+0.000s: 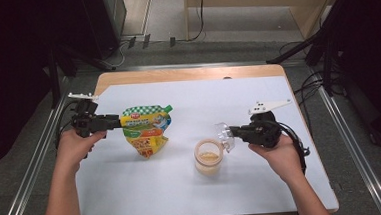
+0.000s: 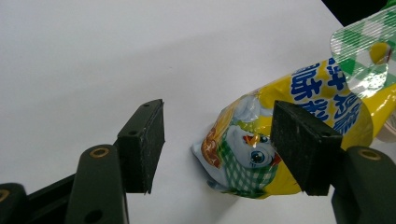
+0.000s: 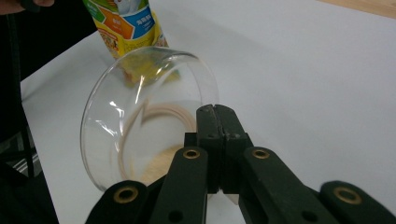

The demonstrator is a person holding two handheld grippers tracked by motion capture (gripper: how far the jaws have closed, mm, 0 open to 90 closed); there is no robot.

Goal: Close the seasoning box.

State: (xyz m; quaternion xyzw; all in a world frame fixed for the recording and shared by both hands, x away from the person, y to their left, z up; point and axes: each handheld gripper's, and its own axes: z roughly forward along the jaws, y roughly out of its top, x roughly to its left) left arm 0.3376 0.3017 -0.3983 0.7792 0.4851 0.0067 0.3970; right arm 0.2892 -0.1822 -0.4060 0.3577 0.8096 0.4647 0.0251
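The left forearm comes in from the bottom edge of the high view and runs up toward 12 o'clock; the left hand (image 1: 73, 147) grips the left gripper (image 1: 115, 122) from below, its jaws pointing level toward 3 o'clock and standing apart. The right forearm rises from about 5 o'clock toward 11 o'clock; the right hand (image 1: 281, 154) carries the right gripper (image 1: 232, 131), aimed toward 9 o'clock, jaws pressed together at the tips.

I'm working in a recording lab: my white-covered table (image 1: 193, 187) sits on grey carpet, metal floor rails (image 1: 32, 167) run at nine and three o'clock, black stands (image 1: 325, 44) and loose cables (image 1: 310, 87) crowd two o'clock.
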